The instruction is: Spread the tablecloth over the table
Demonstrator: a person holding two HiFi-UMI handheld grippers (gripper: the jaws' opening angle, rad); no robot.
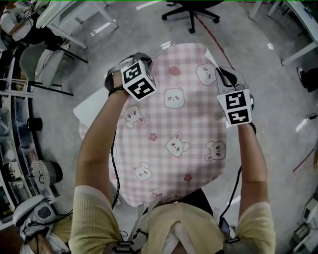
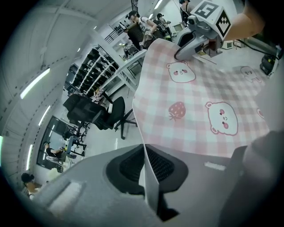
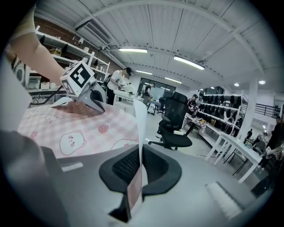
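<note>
Clamping opposite tablecloth (image 1: 174,124) edges, left gripper (image 2: 148,177) and right gripper (image 3: 135,177) hold it outspread.

A black office chair (image 1: 191,10) stands on the glossy grey floor (image 1: 149,27) beside a red cable (image 1: 207,34), white benches (image 1: 300,30) line the room edges, dark shelving racks (image 2: 100,66) stand beyond, and strip lights (image 3: 188,63) run along the ribbed ceiling (image 3: 146,26).
</note>
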